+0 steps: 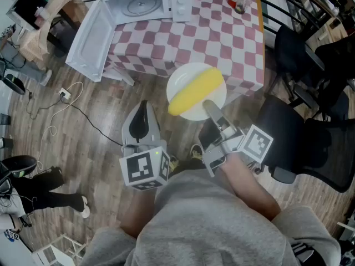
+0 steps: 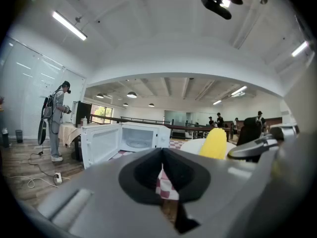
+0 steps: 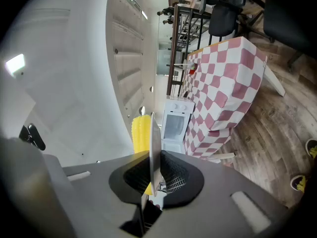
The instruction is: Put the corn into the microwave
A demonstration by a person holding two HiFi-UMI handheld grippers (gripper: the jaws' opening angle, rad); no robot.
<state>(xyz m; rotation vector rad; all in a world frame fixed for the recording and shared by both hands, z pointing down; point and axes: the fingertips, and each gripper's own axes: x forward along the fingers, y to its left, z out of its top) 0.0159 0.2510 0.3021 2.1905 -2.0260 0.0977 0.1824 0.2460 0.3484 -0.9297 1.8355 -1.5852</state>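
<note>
- the microwave [image 1: 141, 4] stands on the checked table [image 1: 233, 37] at the far left, its door [image 1: 89, 37] swung wide open.
- the left gripper [image 1: 143, 105] has its jaws pressed together with nothing between them; the corn [image 1: 196, 91] lies ahead and to its right, apart from it.
- the corn rests on a white plate [image 1: 178, 81] held in the air at the table's near edge, its long axis slanting from near-left to far-right.
- the right gripper [image 1: 209, 108] pinches the plate's near rim, the corn just beyond its tips.
</note>
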